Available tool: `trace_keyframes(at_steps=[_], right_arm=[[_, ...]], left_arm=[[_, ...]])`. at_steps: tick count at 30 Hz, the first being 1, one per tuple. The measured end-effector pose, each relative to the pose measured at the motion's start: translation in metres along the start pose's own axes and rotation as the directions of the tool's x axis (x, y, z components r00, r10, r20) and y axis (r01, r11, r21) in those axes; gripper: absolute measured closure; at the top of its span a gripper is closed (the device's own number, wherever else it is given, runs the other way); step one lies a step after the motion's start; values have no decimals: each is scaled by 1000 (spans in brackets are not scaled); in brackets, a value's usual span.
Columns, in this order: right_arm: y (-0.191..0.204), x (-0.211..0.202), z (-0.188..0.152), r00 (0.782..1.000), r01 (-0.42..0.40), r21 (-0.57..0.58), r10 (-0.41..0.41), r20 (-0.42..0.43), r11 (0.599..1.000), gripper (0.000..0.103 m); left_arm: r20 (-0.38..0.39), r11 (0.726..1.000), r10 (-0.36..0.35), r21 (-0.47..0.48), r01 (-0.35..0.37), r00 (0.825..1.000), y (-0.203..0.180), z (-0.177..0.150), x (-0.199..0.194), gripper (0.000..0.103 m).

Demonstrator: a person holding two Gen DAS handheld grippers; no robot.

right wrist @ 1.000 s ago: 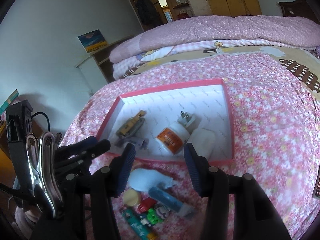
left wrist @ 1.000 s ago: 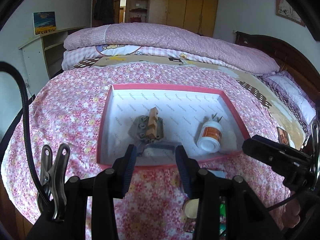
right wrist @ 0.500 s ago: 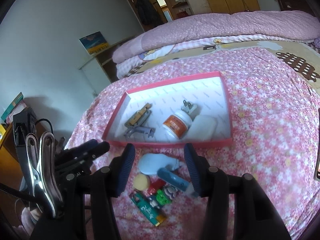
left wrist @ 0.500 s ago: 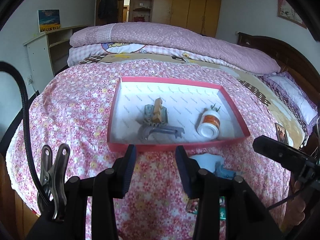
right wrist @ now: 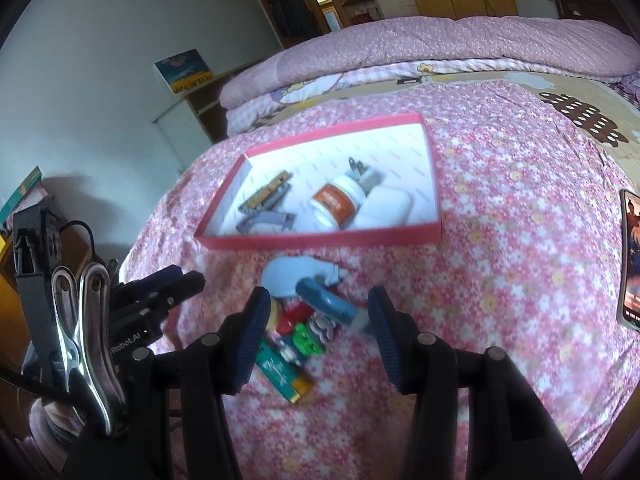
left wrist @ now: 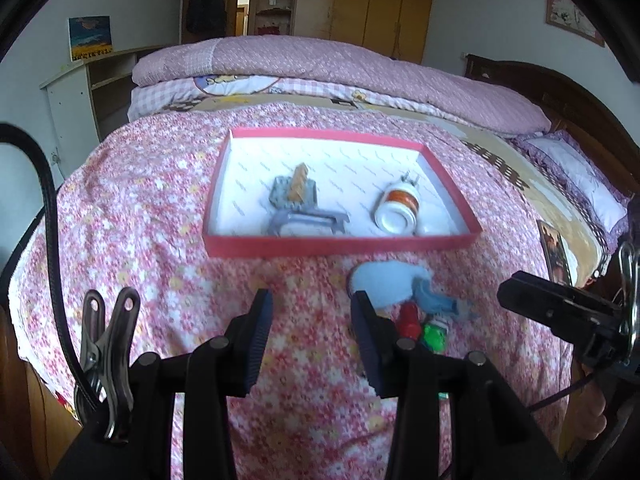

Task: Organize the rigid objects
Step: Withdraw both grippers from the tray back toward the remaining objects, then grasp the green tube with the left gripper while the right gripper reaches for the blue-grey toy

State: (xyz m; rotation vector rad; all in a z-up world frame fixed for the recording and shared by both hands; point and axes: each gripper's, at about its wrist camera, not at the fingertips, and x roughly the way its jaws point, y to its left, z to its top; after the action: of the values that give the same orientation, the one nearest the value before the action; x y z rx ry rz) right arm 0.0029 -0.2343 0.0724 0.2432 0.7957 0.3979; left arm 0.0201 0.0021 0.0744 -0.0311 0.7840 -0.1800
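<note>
A red-rimmed white box (left wrist: 340, 246) (right wrist: 320, 240) lies on the flowered bed. In it are a grey block with a wooden piece (left wrist: 295, 190), a grey clip (left wrist: 306, 220), an orange-labelled white bottle (left wrist: 397, 208) (right wrist: 336, 204), a white plug (right wrist: 362, 172) and a white case (right wrist: 382, 210). In front of the box lie a pale blue toy (left wrist: 386, 282) (right wrist: 294, 276), a blue tube (right wrist: 328, 304), red (right wrist: 294, 316) and green (right wrist: 305, 338) small toys and a green card (right wrist: 280, 372). My left gripper (left wrist: 312, 338) is open and empty. My right gripper (right wrist: 316, 338) is open, above the loose pile.
A phone (right wrist: 630, 260) lies on the bed at the right. Folded pink quilts (left wrist: 320, 68) lie behind the box. A white shelf (left wrist: 80, 96) stands at the far left, a wooden headboard (left wrist: 560, 96) at the right. The bed edge (left wrist: 24, 344) drops off at the left.
Both grippers have pulled back from the box, so it looks smaller and farther. The loose pile in front of the box has come into view. Both stay open.
</note>
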Motion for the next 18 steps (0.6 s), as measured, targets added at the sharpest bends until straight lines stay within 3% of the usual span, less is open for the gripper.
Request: trace_keyframes(at_steps=[8,18], right_arm=[[-1,0,-20,999,31,-37,-32,-36,999,51],[-7,-4,-32,996,66,-62,-69,-50,996,51]], left_arm=[[-46,999,-40,23,41,998,-11,-21,5,61],[-85,981,-149,110,158,985,-36,-38,6,60]])
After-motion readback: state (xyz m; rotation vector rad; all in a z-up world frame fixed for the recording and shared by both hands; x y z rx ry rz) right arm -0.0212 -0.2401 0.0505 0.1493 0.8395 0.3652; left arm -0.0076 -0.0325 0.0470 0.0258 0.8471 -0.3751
